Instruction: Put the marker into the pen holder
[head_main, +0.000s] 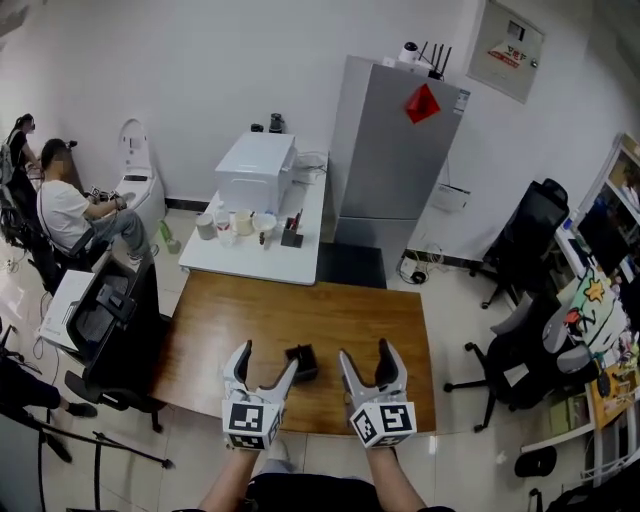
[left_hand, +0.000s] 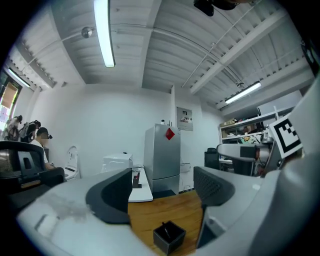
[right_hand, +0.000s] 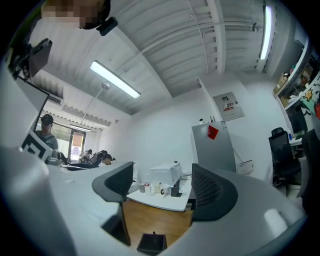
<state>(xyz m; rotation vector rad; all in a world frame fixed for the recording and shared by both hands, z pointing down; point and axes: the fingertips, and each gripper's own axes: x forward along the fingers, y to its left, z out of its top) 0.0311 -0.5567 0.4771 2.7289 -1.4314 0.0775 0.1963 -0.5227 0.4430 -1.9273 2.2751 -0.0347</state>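
A black square pen holder (head_main: 302, 361) stands on the wooden table (head_main: 300, 310) near its front edge, between my two grippers. A thin dark marker (left_hand: 166, 230) stands inside the pen holder (left_hand: 169, 238), leaning slightly; the right gripper view also shows the marker (right_hand: 153, 235) in the pen holder (right_hand: 151, 244). My left gripper (head_main: 266, 362) is just left of the holder, jaws apart and empty. My right gripper (head_main: 365, 357) is just right of it, jaws wide apart with nothing between them. Both are raised above the holder and point over it across the room.
Behind the wooden table stands a white table (head_main: 262, 250) with cups, a white box (head_main: 256, 170) and a small black holder. A grey cabinet (head_main: 390, 150) stands at the back. Black office chairs (head_main: 115, 320) flank the table. A person (head_main: 70, 210) sits far left.
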